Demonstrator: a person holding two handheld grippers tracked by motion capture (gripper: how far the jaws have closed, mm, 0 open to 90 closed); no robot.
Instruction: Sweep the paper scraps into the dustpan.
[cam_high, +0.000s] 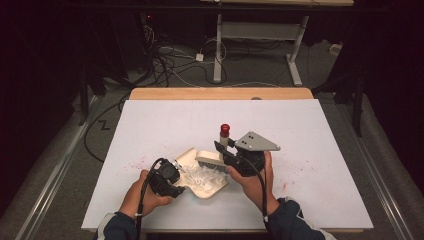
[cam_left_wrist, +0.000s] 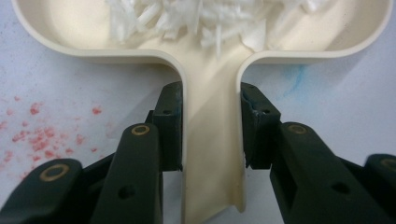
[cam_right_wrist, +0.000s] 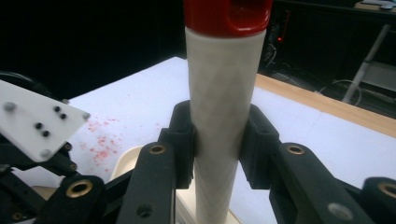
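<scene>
A cream dustpan (cam_high: 216, 191) lies on the white table cover near the front, with white shreds (cam_high: 202, 175) piled in it. My left gripper (cam_high: 179, 176) is shut on the dustpan's handle (cam_left_wrist: 212, 140), one pad against each side wall, and the shreds (cam_left_wrist: 196, 18) lie just past the jaws. My right gripper (cam_high: 223, 150) is shut on a brush's white handle (cam_right_wrist: 224, 116), which stands upright and ends in a red cap (cam_right_wrist: 227, 16). The brush head (cam_high: 209, 160) rests at the dustpan's far edge.
Red specks (cam_left_wrist: 42, 140) and a faint blue smear (cam_left_wrist: 294, 84) stain the white cover (cam_high: 200, 120). A wooden table edge (cam_high: 220, 93) runs along the back. Cables (cam_high: 165, 60) and a desk's white legs (cam_high: 218, 50) stand on the floor beyond.
</scene>
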